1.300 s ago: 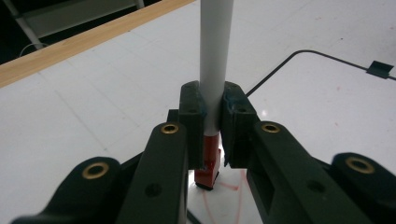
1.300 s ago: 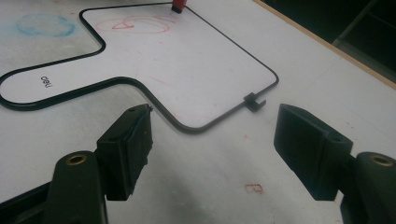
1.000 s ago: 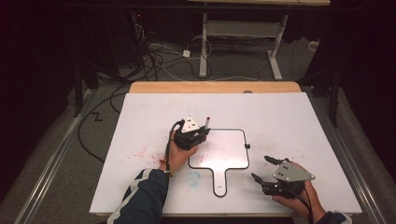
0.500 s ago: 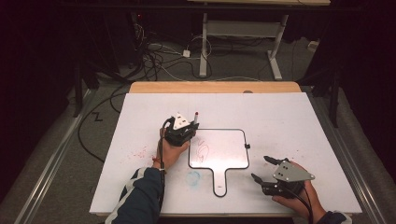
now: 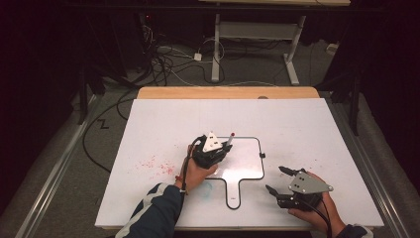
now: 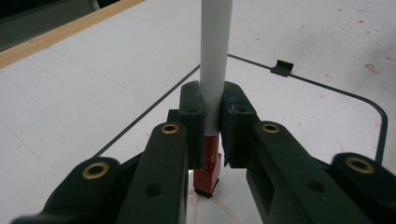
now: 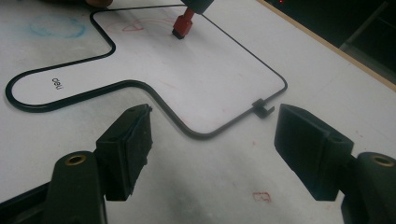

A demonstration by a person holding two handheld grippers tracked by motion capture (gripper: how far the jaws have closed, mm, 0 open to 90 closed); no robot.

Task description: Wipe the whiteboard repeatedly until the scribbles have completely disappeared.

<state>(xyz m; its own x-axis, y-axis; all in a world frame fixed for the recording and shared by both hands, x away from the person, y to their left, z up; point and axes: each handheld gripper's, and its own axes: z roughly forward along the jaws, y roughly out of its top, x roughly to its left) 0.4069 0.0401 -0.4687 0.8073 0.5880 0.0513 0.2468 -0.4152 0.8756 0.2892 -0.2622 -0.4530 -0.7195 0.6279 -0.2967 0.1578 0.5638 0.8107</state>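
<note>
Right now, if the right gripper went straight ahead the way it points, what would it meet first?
Probably the black wire edge of the small paddle-shaped whiteboard, just ahead of the right gripper and its open jaws; depth is uncertain.

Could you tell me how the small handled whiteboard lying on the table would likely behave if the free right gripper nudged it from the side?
The handled whiteboard looks thin and flat, so it would probably slide over the smooth white table rather than tip. It seems light, so a nudge might spin it about its handle. The marker clamped in the left gripper touches it and may smear.
</note>
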